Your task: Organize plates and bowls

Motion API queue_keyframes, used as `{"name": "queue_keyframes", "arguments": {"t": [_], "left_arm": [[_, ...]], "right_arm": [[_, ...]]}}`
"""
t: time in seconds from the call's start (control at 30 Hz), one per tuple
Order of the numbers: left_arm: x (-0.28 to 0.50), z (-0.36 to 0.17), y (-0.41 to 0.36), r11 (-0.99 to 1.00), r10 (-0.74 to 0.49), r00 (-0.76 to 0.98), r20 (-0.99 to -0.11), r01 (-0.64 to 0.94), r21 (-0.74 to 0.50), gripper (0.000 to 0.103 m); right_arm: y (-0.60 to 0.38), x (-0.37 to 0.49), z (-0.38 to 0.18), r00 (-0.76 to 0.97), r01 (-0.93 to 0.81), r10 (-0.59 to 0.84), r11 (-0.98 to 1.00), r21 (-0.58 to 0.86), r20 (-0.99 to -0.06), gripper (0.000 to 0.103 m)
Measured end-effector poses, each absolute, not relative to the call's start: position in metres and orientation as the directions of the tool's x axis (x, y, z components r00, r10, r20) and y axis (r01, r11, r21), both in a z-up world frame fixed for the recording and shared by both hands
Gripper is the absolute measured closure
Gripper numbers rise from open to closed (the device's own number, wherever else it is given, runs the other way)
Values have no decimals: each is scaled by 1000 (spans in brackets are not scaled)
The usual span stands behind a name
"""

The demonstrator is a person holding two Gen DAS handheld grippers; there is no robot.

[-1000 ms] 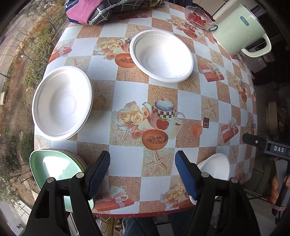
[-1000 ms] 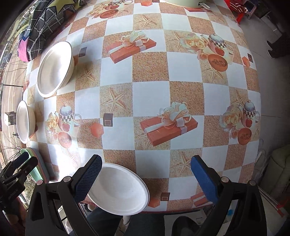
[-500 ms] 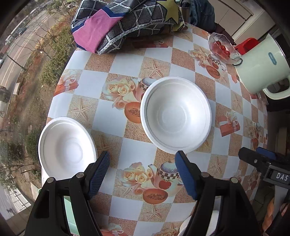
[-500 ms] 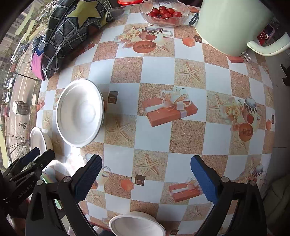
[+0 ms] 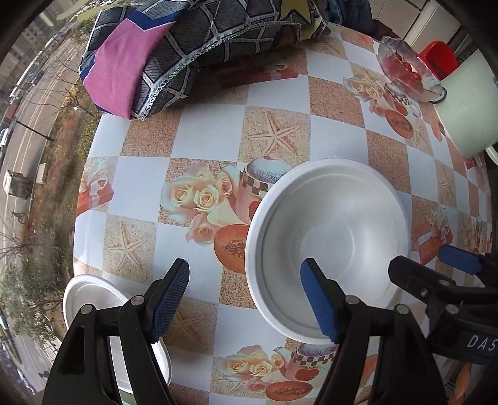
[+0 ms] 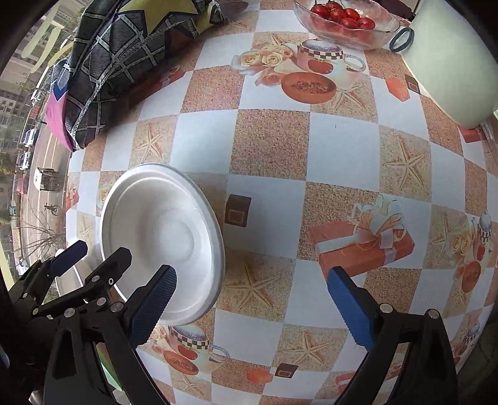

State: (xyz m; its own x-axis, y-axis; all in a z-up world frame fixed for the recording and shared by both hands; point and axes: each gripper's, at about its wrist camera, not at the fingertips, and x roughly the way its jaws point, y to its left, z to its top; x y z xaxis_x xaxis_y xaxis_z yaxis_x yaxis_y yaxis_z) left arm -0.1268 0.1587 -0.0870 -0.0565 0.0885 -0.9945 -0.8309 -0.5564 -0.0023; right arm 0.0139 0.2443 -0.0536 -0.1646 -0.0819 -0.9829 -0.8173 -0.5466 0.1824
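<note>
Bowl [image 5: 326, 246] nearer, beneath left gripper [image 5: 246, 299]

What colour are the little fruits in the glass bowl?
Red. The fruits in the glass bowl show best in the right wrist view.

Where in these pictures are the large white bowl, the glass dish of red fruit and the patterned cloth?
large white bowl [image 5: 330, 246]: left wrist view, inner bottom.
glass dish of red fruit [image 6: 345, 23]: right wrist view, on the fruit and glass wall.
patterned cloth [image 5: 199, 40]: left wrist view, dark checked part.
</note>
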Motion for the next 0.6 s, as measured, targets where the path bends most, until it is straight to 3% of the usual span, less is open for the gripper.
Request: {"name": "queue_keyframes", "arguments": {"t": [0.1,0.23,0.27,0.33,0.37,0.43,0.47,0.6], "left_arm": [[-130,-93,162,-551,83,-64,-995,-835,7,26],[-132,-104,169,-547,68,-34,-997,-837,-9,26],[-131,-107,171,-545,65,-26,-998,-838,-14,29],[-129,-112,174,-536,69,14,-998,-843,-49,44],[-127,-115,176,-530,64,35,-997,-845,-63,57],[-123,-114,179,-510,71,36,-997,-857,-68,64],[-120,-113,180,-499,67,36,-997,-864,-65,66],[-100,-112,185,-457,59,41,-997,-887,-63,66]], "right_arm": [[247,11,-61,-171,-822,-84,-537,189,-982,5],[246,5,-71,-164,-820,-95,-540,190,-982,39],[246,3,-74,-169,-820,-106,-536,200,-980,50],[245,2,-79,-201,-819,-136,-520,242,-970,67],[244,1,-80,-207,-817,-142,-519,250,-968,68],[240,-4,-80,-208,-804,-148,-538,255,-967,76],[237,-7,-80,-202,-796,-155,-550,254,-967,82],[225,-7,-84,-148,-776,-145,-597,206,-978,84]]}}
